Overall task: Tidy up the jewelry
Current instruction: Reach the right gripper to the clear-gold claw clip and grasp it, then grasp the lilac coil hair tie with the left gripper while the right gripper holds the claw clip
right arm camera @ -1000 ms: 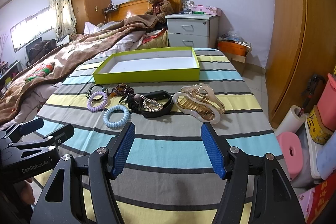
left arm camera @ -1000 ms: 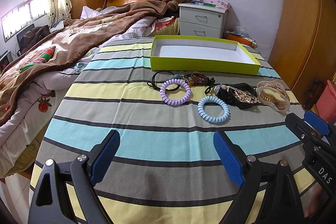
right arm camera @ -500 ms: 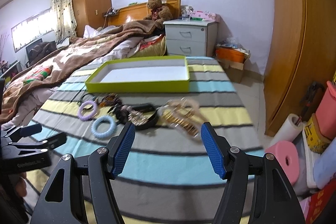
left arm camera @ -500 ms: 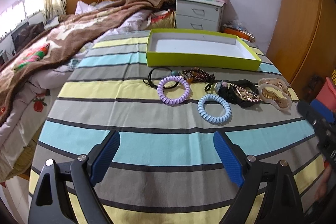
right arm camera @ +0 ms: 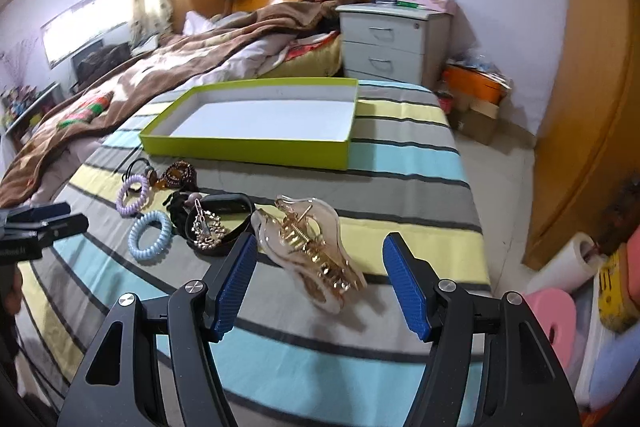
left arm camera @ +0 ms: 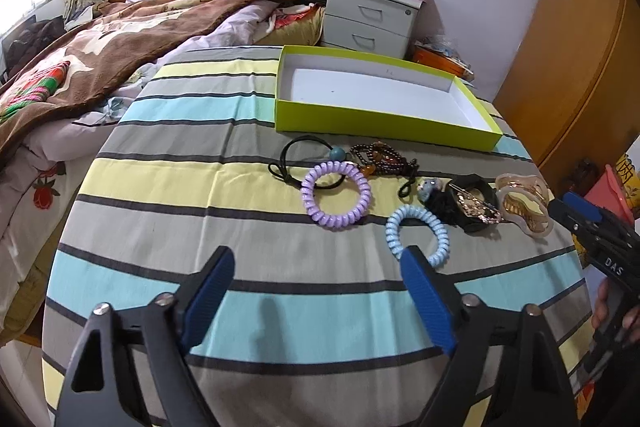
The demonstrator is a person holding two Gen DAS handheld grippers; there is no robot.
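Striped cloth in grey, yellow and pale blue covers the counter (left arm camera: pixel 168 187), and the jewelry lies in a loose row across its middle. Going from the left in the left wrist view: a black elastic with a teal bead (left arm camera: pixel 304 151), a lilac coil hair tie (left arm camera: pixel 336 195) overlapping that elastic, a heap of brown beads (left arm camera: pixel 384 157) just behind it, then a pale blue coil hair tie (left arm camera: pixel 418 235) nearer the camera, a black band with a gold chain piece (left arm camera: pixel 474 205), and a translucent claw clip with gold teeth (left arm camera: pixel 524 205) furthest right. Behind the row sits a lime-green tray (left arm camera: pixel 384 125) with a white inside.

Low in this view, the left tool (left arm camera: pixel 320 291) has its blue pads wide apart and closing, with only cloth between them; its right pad overlaps the near edge of the pale blue coil in the picture.

In the right wrist view, the right tool (right arm camera: pixel 320 279) stands with its pads spread, and the claw clip (right arm camera: pixel 312 251) lies on the cloth between them, touching neither.
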